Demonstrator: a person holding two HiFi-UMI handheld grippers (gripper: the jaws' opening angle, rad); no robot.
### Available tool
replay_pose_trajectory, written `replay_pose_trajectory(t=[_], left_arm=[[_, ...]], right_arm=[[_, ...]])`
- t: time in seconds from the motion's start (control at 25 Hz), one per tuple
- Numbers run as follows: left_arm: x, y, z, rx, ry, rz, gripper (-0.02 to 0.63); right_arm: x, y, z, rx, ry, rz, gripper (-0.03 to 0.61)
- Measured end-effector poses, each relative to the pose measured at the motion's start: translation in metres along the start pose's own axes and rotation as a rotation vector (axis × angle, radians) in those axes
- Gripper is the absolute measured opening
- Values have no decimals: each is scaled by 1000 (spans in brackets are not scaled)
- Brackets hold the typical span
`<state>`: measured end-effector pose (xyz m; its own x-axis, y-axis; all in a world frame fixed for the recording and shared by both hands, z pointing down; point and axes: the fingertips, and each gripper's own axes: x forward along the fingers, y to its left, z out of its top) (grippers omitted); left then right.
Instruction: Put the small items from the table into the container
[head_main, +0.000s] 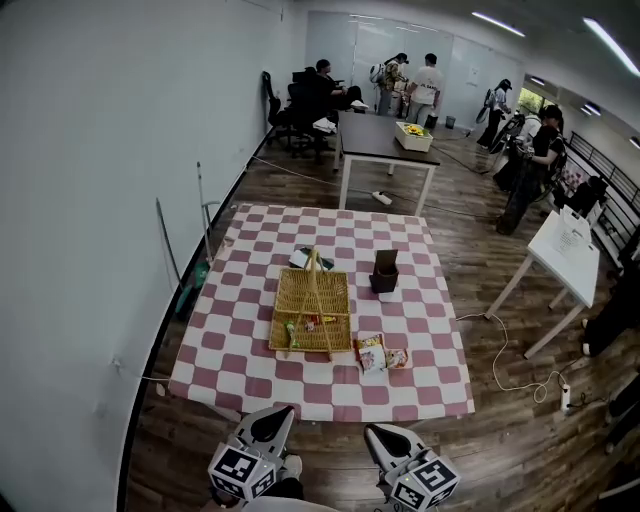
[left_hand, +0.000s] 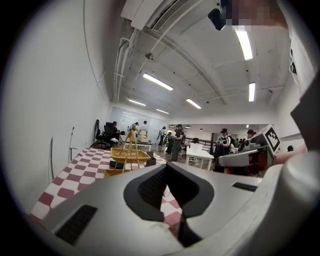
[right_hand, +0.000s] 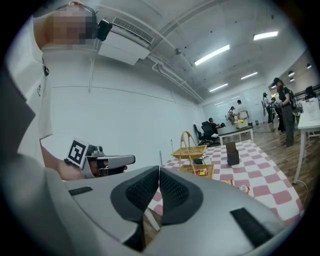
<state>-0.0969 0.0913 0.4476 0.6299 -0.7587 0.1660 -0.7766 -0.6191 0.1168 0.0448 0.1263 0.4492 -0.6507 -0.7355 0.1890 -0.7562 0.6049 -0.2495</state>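
Snack packets (head_main: 378, 354) lie on the tabletop (head_main: 230, 340) just right of the wicker basket (head_main: 312, 310), while the left tool (head_main: 273, 415) and right tool (head_main: 386, 436), both pinched closed and empty, hang well short of that basket, so reaching without spreading them would likely shove packets aside.

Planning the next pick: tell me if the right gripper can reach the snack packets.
Probably yes: nothing stands between the right gripper and the snack packets near the table edge. Jaws shut.
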Motion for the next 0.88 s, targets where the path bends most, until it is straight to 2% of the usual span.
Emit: replay_pose_trajectory(t=[0.24, 0.52, 0.88], left_arm=[[30, 42, 6, -5, 3, -44, -6], [53, 86, 9, 12, 12, -91, 0], [71, 139, 10, 1, 12, -95, -3]], right_arm=[[45, -14, 12, -10, 6, -37, 6], [86, -29, 16, 26, -7, -75, -2], [132, -37, 25, -9, 7, -115, -2]])
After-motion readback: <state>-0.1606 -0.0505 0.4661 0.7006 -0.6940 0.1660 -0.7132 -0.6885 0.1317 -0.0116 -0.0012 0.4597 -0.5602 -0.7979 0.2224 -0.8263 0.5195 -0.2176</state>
